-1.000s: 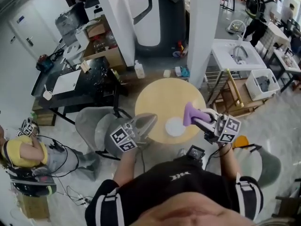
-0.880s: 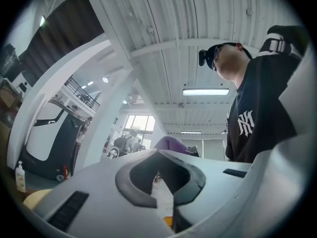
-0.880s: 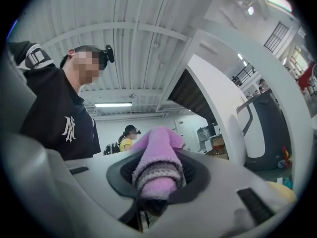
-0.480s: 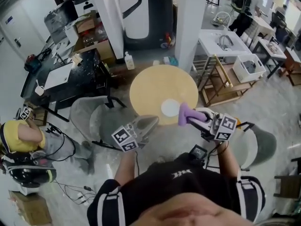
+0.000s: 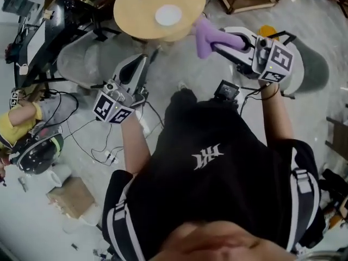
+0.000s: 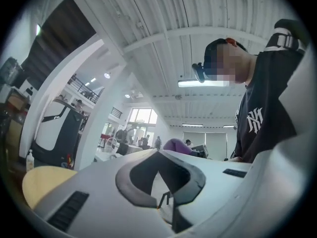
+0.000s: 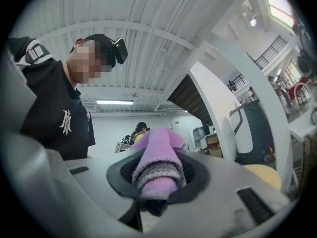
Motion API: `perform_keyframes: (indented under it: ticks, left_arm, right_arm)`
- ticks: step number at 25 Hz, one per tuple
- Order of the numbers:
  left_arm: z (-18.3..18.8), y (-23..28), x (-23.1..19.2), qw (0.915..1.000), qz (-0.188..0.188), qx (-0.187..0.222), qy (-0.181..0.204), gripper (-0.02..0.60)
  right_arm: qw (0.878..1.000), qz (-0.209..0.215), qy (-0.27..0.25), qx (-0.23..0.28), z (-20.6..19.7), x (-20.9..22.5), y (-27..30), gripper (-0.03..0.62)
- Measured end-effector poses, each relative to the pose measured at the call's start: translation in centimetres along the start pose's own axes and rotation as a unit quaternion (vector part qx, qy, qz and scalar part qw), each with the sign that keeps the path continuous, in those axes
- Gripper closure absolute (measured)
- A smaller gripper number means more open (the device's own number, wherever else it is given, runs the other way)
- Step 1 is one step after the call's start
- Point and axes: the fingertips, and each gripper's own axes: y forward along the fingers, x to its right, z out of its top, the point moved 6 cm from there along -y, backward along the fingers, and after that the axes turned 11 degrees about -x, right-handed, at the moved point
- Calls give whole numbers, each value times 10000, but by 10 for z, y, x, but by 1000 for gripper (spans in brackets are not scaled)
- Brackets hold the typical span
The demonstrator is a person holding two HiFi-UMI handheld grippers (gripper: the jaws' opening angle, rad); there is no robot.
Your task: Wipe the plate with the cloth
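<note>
One round white plate (image 5: 168,15) sits toward the table's (image 5: 130,7) near edge; one fuzzy purple cloth (image 5: 203,32) (bunched) is pinched in the right gripper (image 5: 216,39); left gripper (image 5: 141,63) is closed, empty.

round pale wooden table (image 5: 130,7), one white plate (image 5: 168,15) lying flat on it, table standing on grey floor (image 5: 179,64)

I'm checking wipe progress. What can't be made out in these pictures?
- Plate: head view, too small to show dirt or wetness; neither gripper view shows it.
- Table: head view, cut off by the top edge.
- Cloth: right gripper view, its clamped part is hidden inside the right gripper.
</note>
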Motion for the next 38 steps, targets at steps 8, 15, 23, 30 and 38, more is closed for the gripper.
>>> perform_keyframes:
  ticks: [8, 15, 23, 30, 38]
  left_arm:
    - [-42, -5, 98, 9970, 133, -709, -278, 569]
    - [-29, -30, 112, 9974, 73, -713, 78, 569]
    - [-21, -20, 90, 9962, -576, -527, 377, 569]
    - [-26, -69, 66, 9981, -365, -498, 65, 569]
    - [-31, -70, 58, 9974, -344, -628, 129, 569]
  right_arm:
    - [9964, 399, 703, 252, -59, -53, -61, 497]
    - [9926, 745, 402, 871, -38, -88, -50, 497]
    - [9997, 3, -16, 241, -33, -99, -35, 508]
    - [9988, -44, -399, 268, -7, -121, -1, 508]
    - [9990, -163, -370, 206, -8, -123, 3, 507]
